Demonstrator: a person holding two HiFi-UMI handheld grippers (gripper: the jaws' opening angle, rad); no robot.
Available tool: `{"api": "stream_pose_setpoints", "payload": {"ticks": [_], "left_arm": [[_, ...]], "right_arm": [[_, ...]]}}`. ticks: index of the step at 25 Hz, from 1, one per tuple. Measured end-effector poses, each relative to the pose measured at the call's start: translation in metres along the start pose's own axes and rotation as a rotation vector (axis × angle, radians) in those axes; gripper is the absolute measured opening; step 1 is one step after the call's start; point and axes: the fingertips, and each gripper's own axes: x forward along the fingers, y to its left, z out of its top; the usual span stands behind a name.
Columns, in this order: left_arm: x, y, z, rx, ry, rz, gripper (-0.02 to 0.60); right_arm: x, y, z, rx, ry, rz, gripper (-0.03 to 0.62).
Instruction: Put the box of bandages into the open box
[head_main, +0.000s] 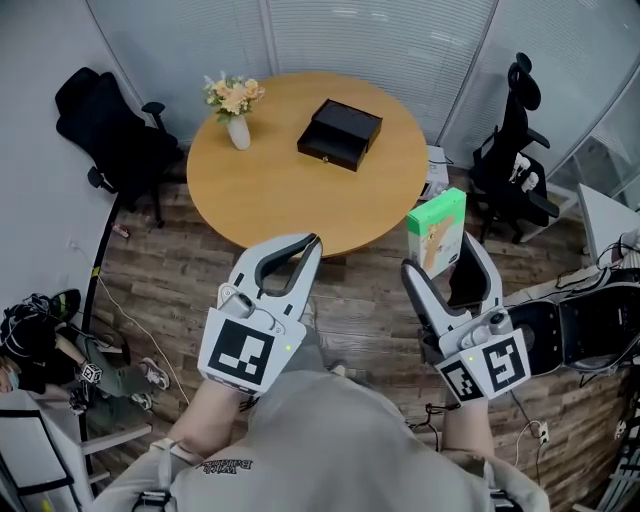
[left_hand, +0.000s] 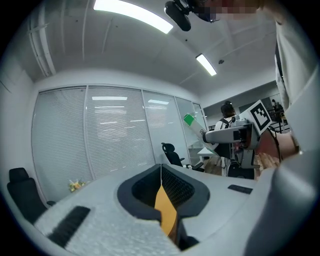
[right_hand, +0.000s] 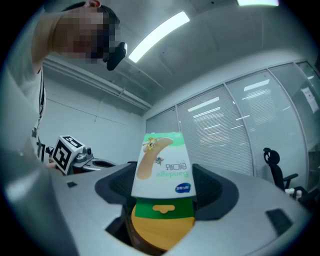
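Wooden table (head_main: 270, 185) carries the open box (head_main: 340, 133) well inside its rim; right tool (head_main: 440, 255) grips bandage box (head_main: 437, 225), left tool (head_main: 315, 241) clenched.

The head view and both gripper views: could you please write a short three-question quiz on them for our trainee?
1. Fill the gap: the right gripper is shut on the ____.
2. True or false: the left gripper has its fingers apart.
3. In the head view, on the table, where does the open box lie relative to the vase of flowers? A. to its left B. to its right C. on top of it
Key: 1. box of bandages; 2. false; 3. B.
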Motion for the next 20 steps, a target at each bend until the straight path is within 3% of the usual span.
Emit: {"api": "stream_pose_setpoints", "payload": {"ticks": [20], "left_arm": [[0.085,0.105,-0.034,-0.041,0.023,-0.013,0.025]], "right_arm": [[0.117,-0.047,-0.026,0.001,0.043,-0.028,0.328]]}}
